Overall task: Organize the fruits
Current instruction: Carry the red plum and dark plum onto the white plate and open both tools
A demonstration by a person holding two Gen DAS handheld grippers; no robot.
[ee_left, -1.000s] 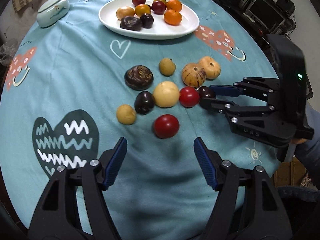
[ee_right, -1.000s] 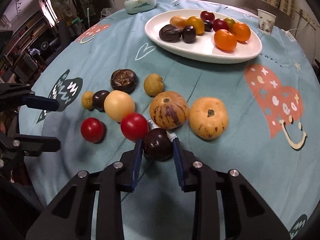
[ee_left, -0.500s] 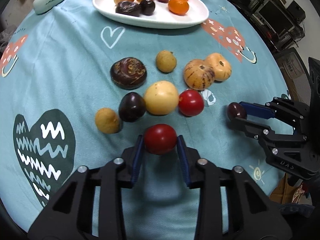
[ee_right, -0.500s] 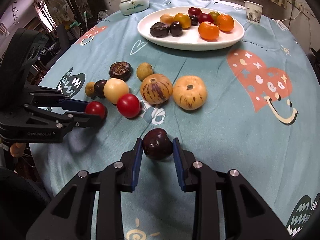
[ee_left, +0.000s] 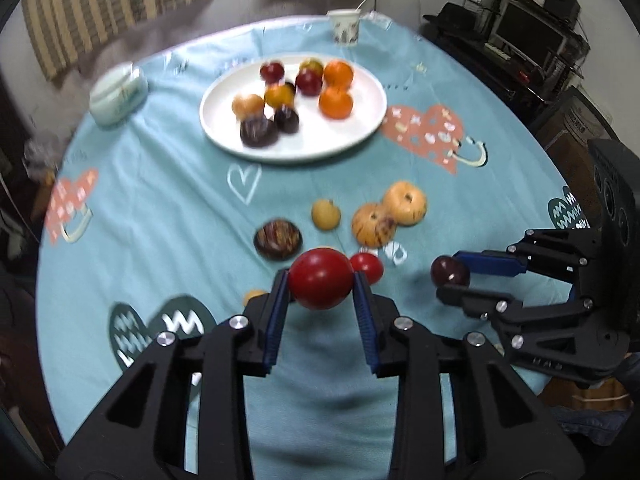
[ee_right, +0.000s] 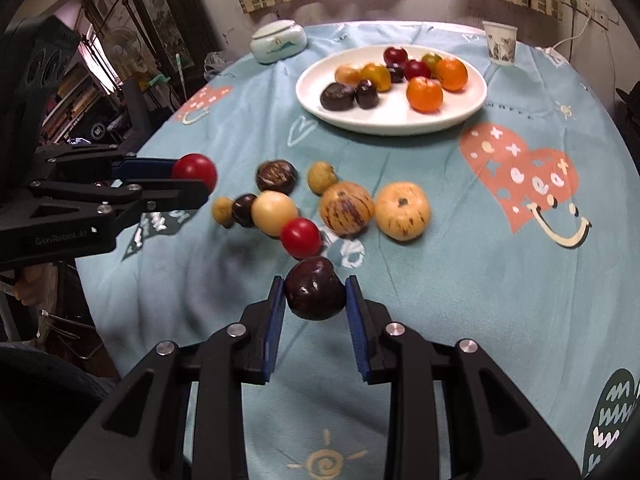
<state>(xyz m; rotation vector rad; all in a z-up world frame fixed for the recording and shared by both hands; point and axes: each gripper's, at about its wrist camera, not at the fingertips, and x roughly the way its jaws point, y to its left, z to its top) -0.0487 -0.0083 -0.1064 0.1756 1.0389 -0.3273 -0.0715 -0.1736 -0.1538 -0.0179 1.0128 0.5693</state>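
My left gripper (ee_left: 320, 286) is shut on a red tomato (ee_left: 321, 283) and holds it above the cloth; it also shows in the right wrist view (ee_right: 195, 169). My right gripper (ee_right: 315, 295) is shut on a dark purple plum (ee_right: 315, 294), also lifted; it shows in the left wrist view (ee_left: 450, 273). A white plate (ee_left: 360, 136) with several fruits lies at the far side. Several loose fruits lie mid-table: a second red tomato (ee_right: 301, 238), two striped yellow melons (ee_right: 402, 210), a brown passion fruit (ee_right: 276, 176).
A round table with a teal patterned cloth (ee_right: 500, 280). A lidded ceramic bowl (ee_right: 279, 41) stands far left of the plate, a paper cup (ee_right: 499, 42) far right. Furniture and shelves surround the table.
Both grippers have lifted their fruits off the cloth and tilted up towards the plate. The left gripper closed on the red tomato within the last second.
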